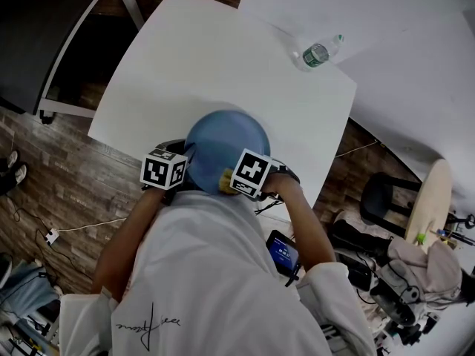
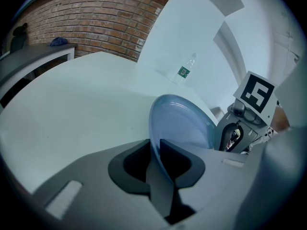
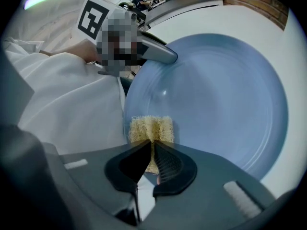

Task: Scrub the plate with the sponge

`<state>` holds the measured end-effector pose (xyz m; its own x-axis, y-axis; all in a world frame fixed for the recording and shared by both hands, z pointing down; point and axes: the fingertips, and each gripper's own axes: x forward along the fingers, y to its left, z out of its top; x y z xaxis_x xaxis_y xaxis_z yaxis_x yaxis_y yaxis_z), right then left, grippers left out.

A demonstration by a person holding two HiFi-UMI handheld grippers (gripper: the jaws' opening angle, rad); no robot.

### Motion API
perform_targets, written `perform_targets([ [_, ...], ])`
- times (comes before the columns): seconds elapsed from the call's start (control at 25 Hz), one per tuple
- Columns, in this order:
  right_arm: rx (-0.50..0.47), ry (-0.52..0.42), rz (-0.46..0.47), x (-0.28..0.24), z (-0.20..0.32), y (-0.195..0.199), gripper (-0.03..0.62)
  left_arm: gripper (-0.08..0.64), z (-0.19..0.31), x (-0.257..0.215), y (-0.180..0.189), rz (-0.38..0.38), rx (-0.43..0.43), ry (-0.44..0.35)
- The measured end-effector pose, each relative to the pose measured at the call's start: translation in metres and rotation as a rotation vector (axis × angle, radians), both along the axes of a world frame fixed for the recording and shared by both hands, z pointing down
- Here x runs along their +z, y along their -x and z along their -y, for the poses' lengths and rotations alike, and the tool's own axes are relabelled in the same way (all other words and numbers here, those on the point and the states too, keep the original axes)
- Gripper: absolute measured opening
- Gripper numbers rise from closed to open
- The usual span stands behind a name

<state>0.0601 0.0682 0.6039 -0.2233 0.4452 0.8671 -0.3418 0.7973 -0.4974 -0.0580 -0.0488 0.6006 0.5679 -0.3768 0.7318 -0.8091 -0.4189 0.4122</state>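
A light blue plate (image 1: 226, 143) is held over the near edge of the white table (image 1: 223, 65). My left gripper (image 2: 157, 152) is shut on the plate's rim (image 2: 154, 138), so the plate (image 2: 184, 123) stands tilted on edge. My right gripper (image 3: 151, 150) is shut on a yellow sponge (image 3: 151, 130), which presses against the plate (image 3: 216, 99) near its lower left rim. In the head view the sponge (image 1: 225, 177) peeks out beside the right gripper (image 1: 236, 182); the left gripper (image 1: 180, 170) sits at the plate's left edge.
A clear water bottle (image 1: 318, 53) with a green label lies at the table's far right; in the left gripper view the bottle (image 2: 184, 70) lies beyond the plate. A brick wall (image 2: 91, 23) stands behind. A stool (image 1: 438, 199) and clutter are on the right floor.
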Motion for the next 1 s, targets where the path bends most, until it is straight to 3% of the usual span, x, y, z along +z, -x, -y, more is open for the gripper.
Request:
perform_targets([
  [0.36, -0.040, -0.049, -0.049, 0.000, 0.001, -0.008, 0.031, 0.077, -0.004, -0.001, 0.001, -0.002, 0.000, -0.003],
  [1.0, 0.038, -0.151, -0.062, 0.000, 0.024, -0.027, 0.032, 0.077, -0.001, 0.001, 0.000, -0.005, -0.002, -0.001],
])
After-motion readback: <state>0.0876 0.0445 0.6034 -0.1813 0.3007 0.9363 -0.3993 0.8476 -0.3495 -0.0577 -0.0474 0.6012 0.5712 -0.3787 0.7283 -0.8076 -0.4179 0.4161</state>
